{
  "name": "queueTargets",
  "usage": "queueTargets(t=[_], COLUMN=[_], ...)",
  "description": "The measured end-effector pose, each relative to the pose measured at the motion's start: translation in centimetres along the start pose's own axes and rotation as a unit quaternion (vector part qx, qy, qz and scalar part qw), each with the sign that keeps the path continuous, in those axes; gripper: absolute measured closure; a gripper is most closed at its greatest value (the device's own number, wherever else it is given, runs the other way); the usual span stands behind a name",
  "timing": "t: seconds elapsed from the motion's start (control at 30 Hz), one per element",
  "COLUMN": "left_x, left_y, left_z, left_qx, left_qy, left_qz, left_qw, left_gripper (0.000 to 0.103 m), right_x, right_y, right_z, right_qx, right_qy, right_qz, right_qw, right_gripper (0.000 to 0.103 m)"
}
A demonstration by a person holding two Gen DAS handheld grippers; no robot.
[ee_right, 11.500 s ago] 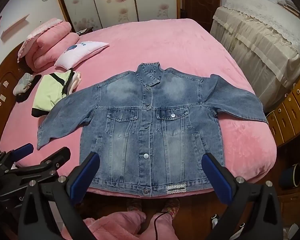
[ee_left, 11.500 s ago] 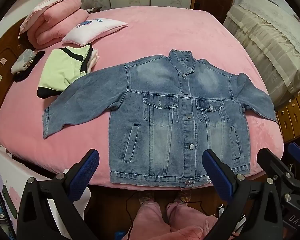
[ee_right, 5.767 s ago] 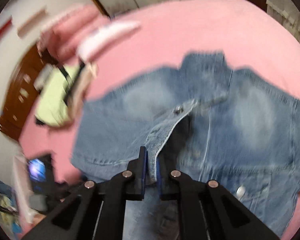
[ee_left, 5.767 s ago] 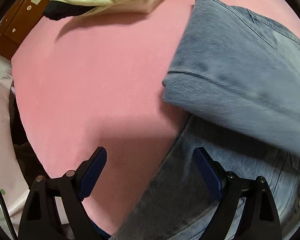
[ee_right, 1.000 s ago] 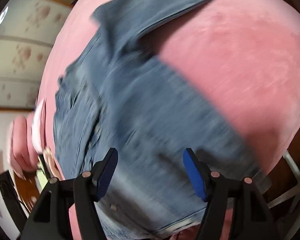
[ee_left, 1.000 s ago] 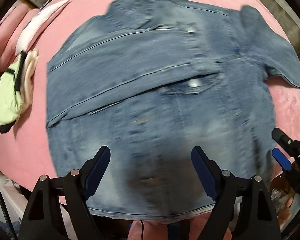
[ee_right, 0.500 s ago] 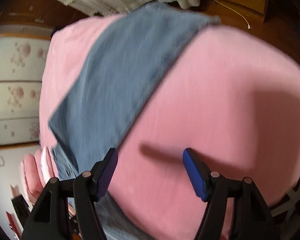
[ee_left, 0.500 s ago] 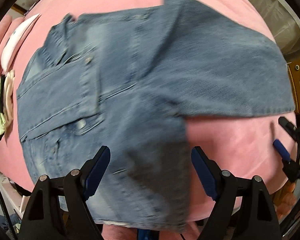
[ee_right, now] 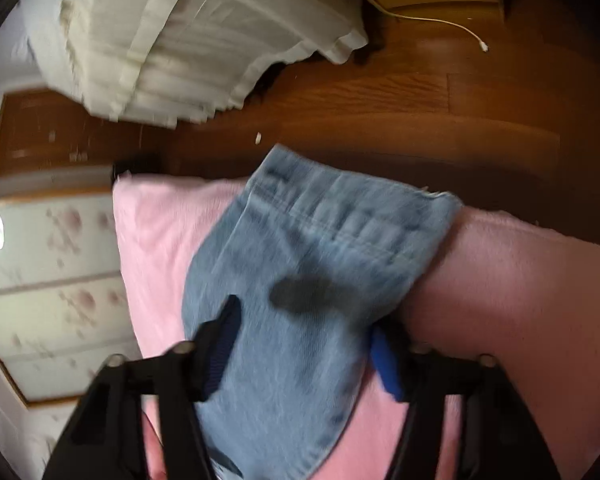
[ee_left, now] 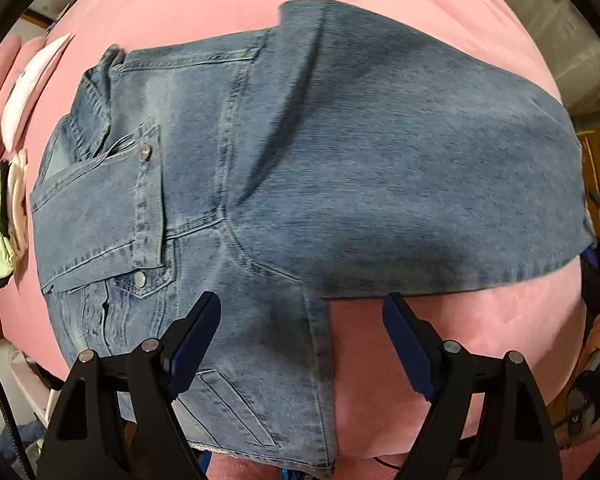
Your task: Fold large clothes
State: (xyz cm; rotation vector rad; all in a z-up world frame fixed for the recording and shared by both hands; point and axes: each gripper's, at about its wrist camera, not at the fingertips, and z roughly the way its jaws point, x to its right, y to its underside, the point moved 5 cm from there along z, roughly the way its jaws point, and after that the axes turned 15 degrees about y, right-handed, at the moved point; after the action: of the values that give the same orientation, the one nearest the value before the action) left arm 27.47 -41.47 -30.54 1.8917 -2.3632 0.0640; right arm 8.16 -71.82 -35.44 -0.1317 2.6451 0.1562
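The faded blue denim jacket (ee_left: 300, 184) lies under the wide-open, empty left gripper (ee_left: 300, 344), while the right gripper's (ee_right: 304, 344) jaws have just been closing around its cuff.

The right gripper (ee_right: 302, 344) occupies the lower centre of the frame, its jaws having just been closing, with the denim sleeve (ee_right: 320, 280) lying between the blue pads (ee_right: 384, 364); contact is unclear through blur. The cuff end points to the upper centre, reaching the edge of the pink bed cover (ee_right: 500, 300). Wooden floor (ee_right: 380, 100) fills the upper right. A cream ruffled cloth (ee_right: 180, 40) hangs at upper left. Floral wardrobe doors (ee_right: 52, 280) stand at left.
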Motion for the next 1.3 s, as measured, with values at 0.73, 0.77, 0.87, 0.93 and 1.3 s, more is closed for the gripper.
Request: queueTargets(t=[0.73, 0.77, 0.87, 0.93, 1.3], left_x=[-16.8, -18.1, -22.7, -26.1, -41.2], left_y=[4.0, 4.4, 5.8, 6.6, 10.0], left_z=[-5.9, -6.4, -8.1, -9.0, -9.9], left_qx=[0.088, 0.094, 0.111, 0.117, 0.151], left_qy=[0.057, 0.056, 0.050, 0.046, 0.031], left_qz=[-0.077, -0.074, -0.069, -0.072, -0.119], left_qw=[0.9915, 0.9912, 0.9901, 0.9895, 0.9809], left_gripper=[0.021, 0.021, 0.021, 0.021, 0.021], right_x=[-9.2, -10.3, -13.6, -16.4, -23.7], right_y=[8.2, 9.8, 15.1, 19.8, 44.4], right_z=[-16.5, -17.9, -21.4, -23.3, -10.9], right_qx=[0.303, 0.324, 0.381, 0.418, 0.378], right_qy=[0.009, 0.002, -0.021, -0.036, -0.035], right_qz=[-0.100, -0.113, -0.159, -0.205, -0.521], right_qw=[0.948, 0.939, 0.911, 0.884, 0.765], right_gripper=[0.096, 0.096, 0.096, 0.096, 0.096])
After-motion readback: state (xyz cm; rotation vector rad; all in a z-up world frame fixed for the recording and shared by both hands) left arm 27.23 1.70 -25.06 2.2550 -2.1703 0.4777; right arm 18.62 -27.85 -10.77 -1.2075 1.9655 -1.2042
